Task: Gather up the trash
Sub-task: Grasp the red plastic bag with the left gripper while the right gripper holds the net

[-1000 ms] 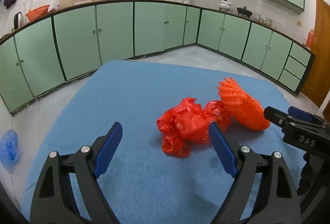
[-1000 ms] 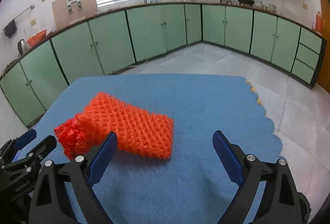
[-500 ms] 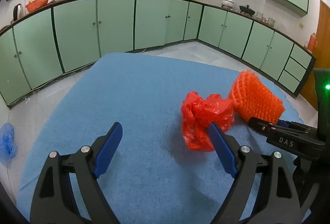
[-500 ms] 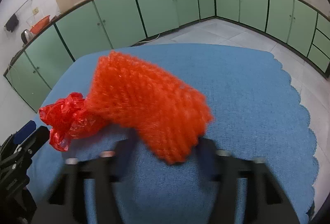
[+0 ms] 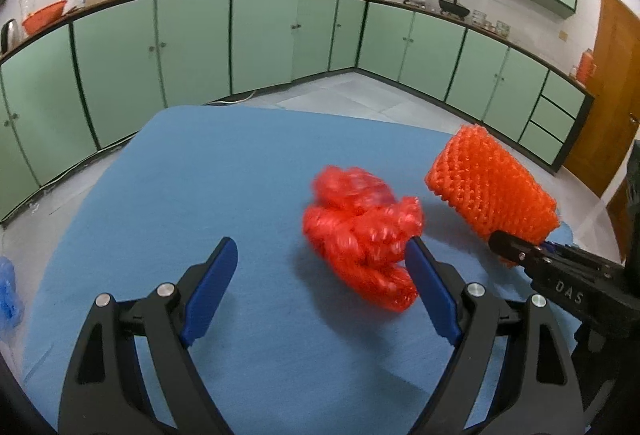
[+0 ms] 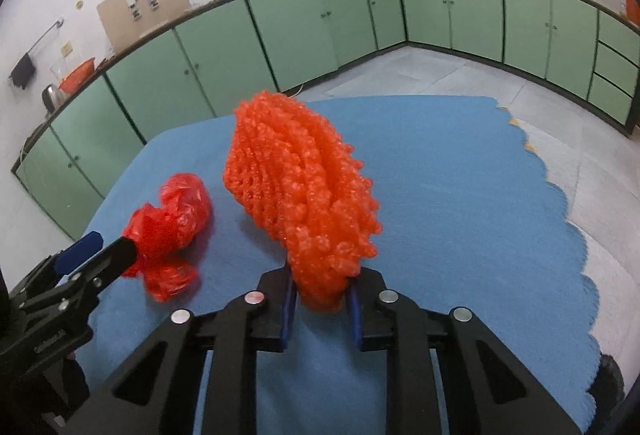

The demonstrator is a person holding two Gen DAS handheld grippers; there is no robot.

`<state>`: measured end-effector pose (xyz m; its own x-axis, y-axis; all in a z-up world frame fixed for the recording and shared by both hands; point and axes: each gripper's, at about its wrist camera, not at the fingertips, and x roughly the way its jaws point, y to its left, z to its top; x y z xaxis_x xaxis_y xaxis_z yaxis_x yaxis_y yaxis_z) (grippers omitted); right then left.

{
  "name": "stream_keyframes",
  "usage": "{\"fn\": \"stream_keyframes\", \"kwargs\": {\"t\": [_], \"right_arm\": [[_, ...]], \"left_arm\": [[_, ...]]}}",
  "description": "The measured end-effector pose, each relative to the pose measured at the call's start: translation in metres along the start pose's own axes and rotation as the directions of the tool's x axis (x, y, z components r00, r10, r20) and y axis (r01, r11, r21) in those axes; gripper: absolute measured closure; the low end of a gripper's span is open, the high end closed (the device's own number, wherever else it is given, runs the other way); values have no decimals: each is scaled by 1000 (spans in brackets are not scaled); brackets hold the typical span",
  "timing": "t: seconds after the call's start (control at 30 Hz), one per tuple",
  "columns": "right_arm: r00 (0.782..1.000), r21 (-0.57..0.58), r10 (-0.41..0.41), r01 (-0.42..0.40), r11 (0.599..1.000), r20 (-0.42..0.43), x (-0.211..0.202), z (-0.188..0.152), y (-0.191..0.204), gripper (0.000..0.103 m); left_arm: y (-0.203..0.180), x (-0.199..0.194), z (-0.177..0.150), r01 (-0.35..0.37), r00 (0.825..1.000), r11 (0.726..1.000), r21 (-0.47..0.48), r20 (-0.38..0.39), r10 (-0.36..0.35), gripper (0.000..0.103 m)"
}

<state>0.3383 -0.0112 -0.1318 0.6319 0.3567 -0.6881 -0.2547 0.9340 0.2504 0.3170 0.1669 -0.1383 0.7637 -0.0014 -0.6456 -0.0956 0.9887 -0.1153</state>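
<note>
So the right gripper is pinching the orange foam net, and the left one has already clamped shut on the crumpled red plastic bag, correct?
Not quite. The left gripper is wide open, as the left wrist view shows; the crumpled red plastic bag lies by its right finger, unclamped. The right gripper is indeed closing on the orange foam net.

Crumpled bag (image 5: 360, 235) on cloth (image 5: 224, 171), foam net (image 5: 492, 187) to its right, cabinets (image 5: 192, 39) behind
</note>
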Motion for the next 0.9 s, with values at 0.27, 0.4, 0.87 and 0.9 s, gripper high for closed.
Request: {"fn": "stream_keyframes", "kwargs": {"t": [0.27, 0.4, 0.87, 0.9], "right_arm": [[999, -1, -50, 50, 999, 21, -6, 2, -8, 82], [998, 21, -55, 55, 998, 25, -5, 3, -10, 82], [993, 45, -87, 83, 996, 79, -26, 0, -8, 82], [993, 45, -86, 83, 996, 85, -29, 0, -7, 82]], "left_arm": [[-22, 22, 6, 28, 999, 999, 28, -36, -27, 20], [-22, 38, 8, 36, 995, 999, -4, -97, -36, 43], [-30, 18, 0, 21, 999, 1000, -5, -37, -22, 74], [-31, 13, -1, 26, 999, 1000, -6, -29, -26, 75]]}}
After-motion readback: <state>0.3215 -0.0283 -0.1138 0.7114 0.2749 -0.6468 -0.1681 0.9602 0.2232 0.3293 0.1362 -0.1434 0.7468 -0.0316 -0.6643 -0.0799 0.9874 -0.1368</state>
